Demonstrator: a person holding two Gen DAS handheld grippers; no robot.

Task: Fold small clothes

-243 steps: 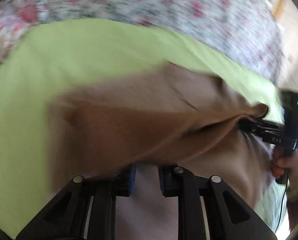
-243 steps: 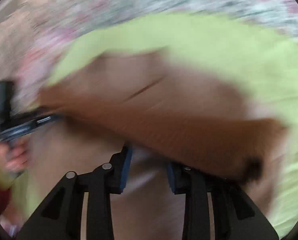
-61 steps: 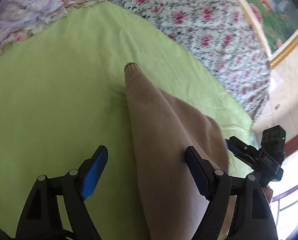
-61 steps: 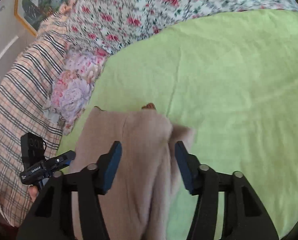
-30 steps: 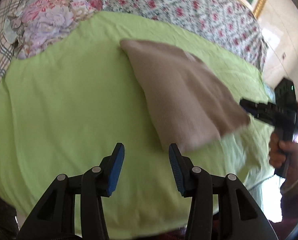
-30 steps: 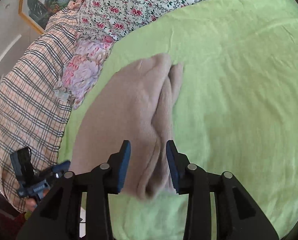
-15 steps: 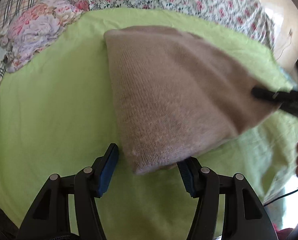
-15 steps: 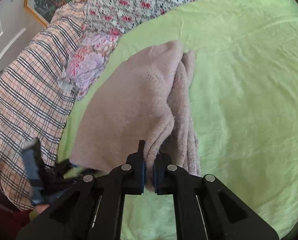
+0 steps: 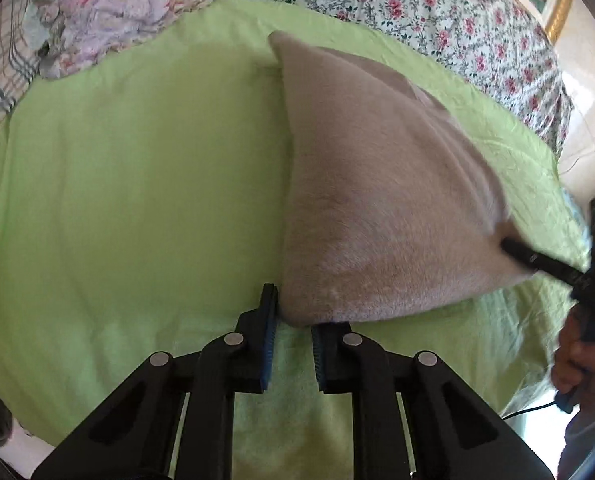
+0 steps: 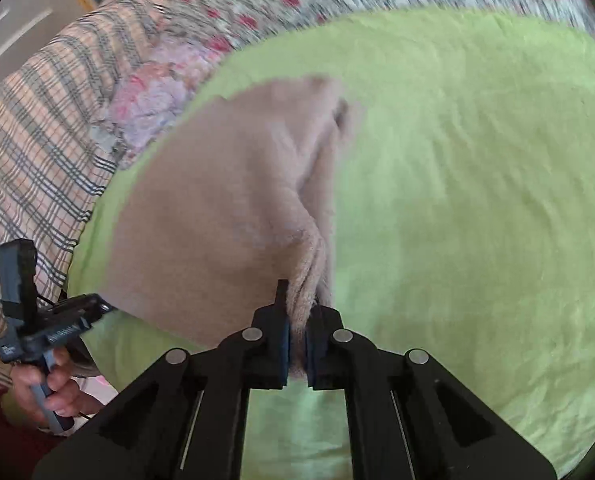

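A folded beige knit garment (image 9: pixel 377 200) lies on a lime green sheet (image 9: pixel 137 200), its near edge lifted. My left gripper (image 9: pixel 293 328) is shut on the garment's near left corner. My right gripper (image 10: pixel 296 332) is shut on the near right corner of the same garment (image 10: pixel 225 208). The right gripper also shows at the right of the left wrist view (image 9: pixel 537 260), clamped on the cloth. The left gripper shows at the lower left of the right wrist view (image 10: pixel 69 320), held by a hand.
A floral bedspread (image 9: pixel 437 20) covers the bed beyond the green sheet. A floral cloth bundle (image 9: pixel 129 8) and a plaid blanket (image 10: pixel 29 140) lie to the left. A gold picture frame (image 9: pixel 557 12) hangs on the wall.
My left gripper's jaws have closed onto the garment's near left corner. My right gripper stays clamped on the right corner and has lifted it a little.
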